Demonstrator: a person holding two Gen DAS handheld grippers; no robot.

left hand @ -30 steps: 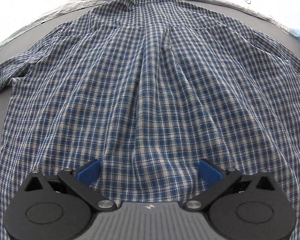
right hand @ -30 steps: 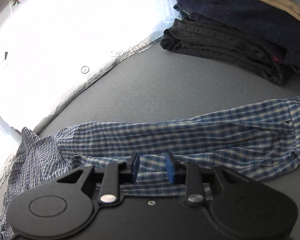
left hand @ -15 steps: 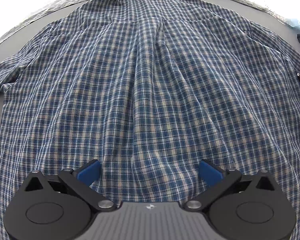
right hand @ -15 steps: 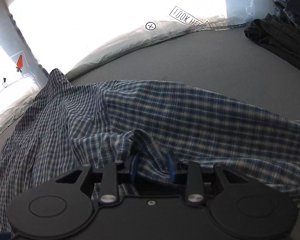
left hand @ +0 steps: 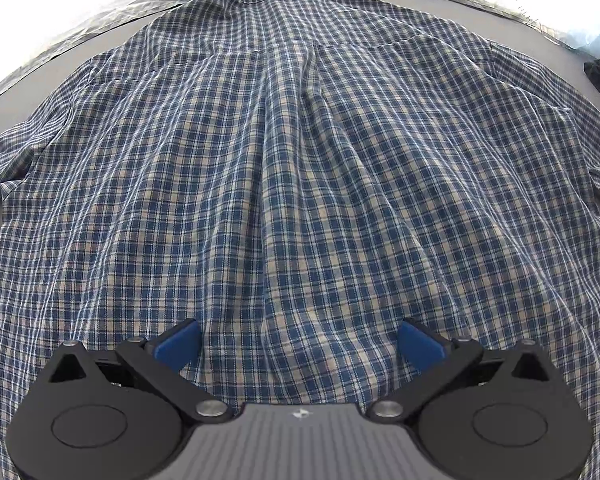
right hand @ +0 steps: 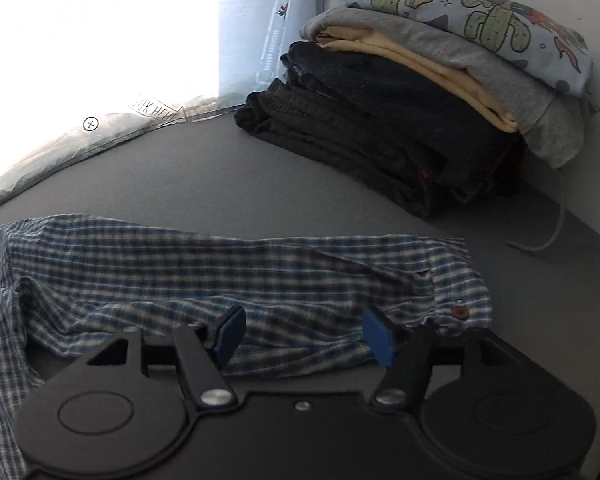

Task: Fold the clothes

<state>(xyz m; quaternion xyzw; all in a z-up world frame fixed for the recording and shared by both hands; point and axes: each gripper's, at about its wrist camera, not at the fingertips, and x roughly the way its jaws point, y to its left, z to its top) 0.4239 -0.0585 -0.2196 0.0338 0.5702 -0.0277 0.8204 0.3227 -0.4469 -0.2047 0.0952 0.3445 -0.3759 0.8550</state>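
Having let go of the pinched sleeve [right hand: 260, 276], the right gripper [right hand: 304, 334] now gapes like the idle left gripper [left hand: 299, 344], leaving the plaid shirt [left hand: 300, 184] back-up on the grey table [right hand: 220, 184], sleeve unfolded.

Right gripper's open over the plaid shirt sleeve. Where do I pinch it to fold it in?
Take the sleeve at its cuff end, near the brown button. It lies flat, stretched toward the folded stack. The right gripper should probably come from above, its open jaws straddling the cuff's near edge.
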